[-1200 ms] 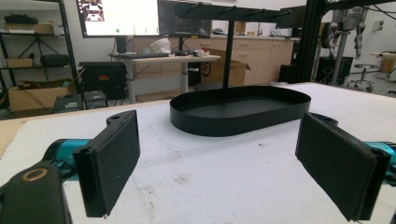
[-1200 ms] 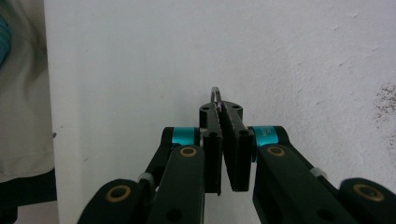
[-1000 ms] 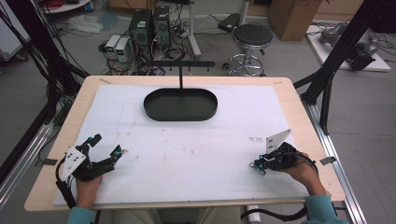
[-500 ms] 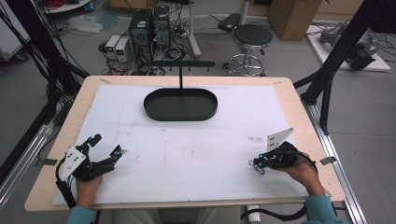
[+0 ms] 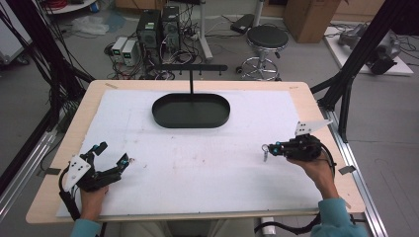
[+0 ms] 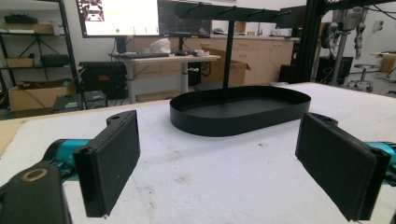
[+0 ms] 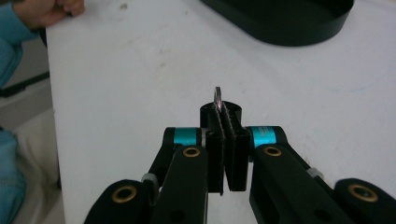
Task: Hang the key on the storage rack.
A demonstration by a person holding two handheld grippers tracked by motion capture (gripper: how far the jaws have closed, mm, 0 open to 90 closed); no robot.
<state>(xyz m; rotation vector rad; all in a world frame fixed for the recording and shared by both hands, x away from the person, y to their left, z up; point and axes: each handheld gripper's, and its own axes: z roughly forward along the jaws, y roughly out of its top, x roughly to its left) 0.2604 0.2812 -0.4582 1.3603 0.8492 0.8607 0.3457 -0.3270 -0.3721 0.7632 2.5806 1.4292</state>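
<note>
**Right tool pinching thin metal ring; left idle**

Lower left: left tool (image 5: 111,158) spread wide, empty, on worktop (image 5: 197,163). Upper centre: black tray (image 5: 190,110) with hanger stand. Right: right tool (image 5: 266,149) clamped on ring (image 7: 217,97). Best kept pinched, carried level. Ring mostly hidden between pads; identity unclear.

No text, label, brand or number can be read here. In the left gripper view a monitor (image 6: 119,16) behind the counter shows a bright window, too small and blurred to make out any words. Cardboard boxes (image 6: 21,95) on the shelving at the left carry no legible print. In the high view the grey units (image 5: 124,48) on the floor beyond the counter and the boxes (image 5: 309,17) at the top show no marking that can be read.
</note>
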